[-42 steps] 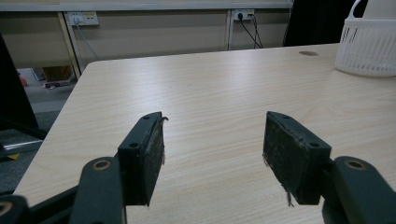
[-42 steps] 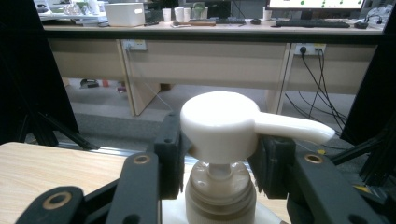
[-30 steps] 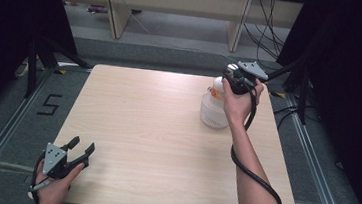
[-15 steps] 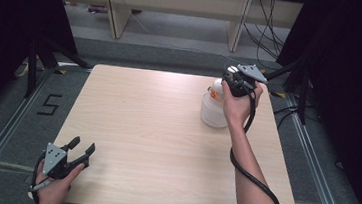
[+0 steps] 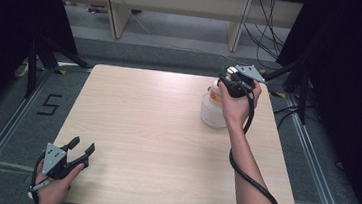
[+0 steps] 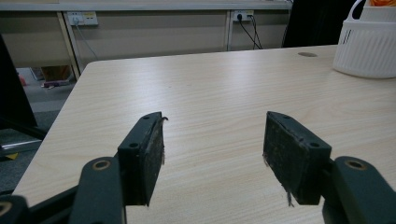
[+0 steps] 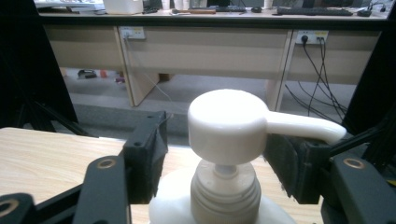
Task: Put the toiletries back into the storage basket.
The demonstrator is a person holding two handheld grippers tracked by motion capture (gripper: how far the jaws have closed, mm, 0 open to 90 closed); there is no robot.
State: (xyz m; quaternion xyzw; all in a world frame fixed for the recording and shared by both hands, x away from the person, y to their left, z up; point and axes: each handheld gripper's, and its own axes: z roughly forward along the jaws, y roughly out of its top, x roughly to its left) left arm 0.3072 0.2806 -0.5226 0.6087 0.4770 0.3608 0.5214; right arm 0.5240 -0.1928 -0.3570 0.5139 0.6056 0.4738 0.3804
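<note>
Right hand-held gripper (image 7: 212,161) just opened; upright pump bottle's (image 7: 224,154) spout points roughly rightward.

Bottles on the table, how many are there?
1. The white pump bottle stands near the table's far right side, under the right gripper; its pump head sits between that gripper's open jaws. The hand hides part of it.

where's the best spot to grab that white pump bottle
Grip the pump bottle at the narrow ribbed neck under the round pump head, coming in level from the person's side. The head overhangs like a lip, and the spout points sideways, clear of the jaws.
</note>
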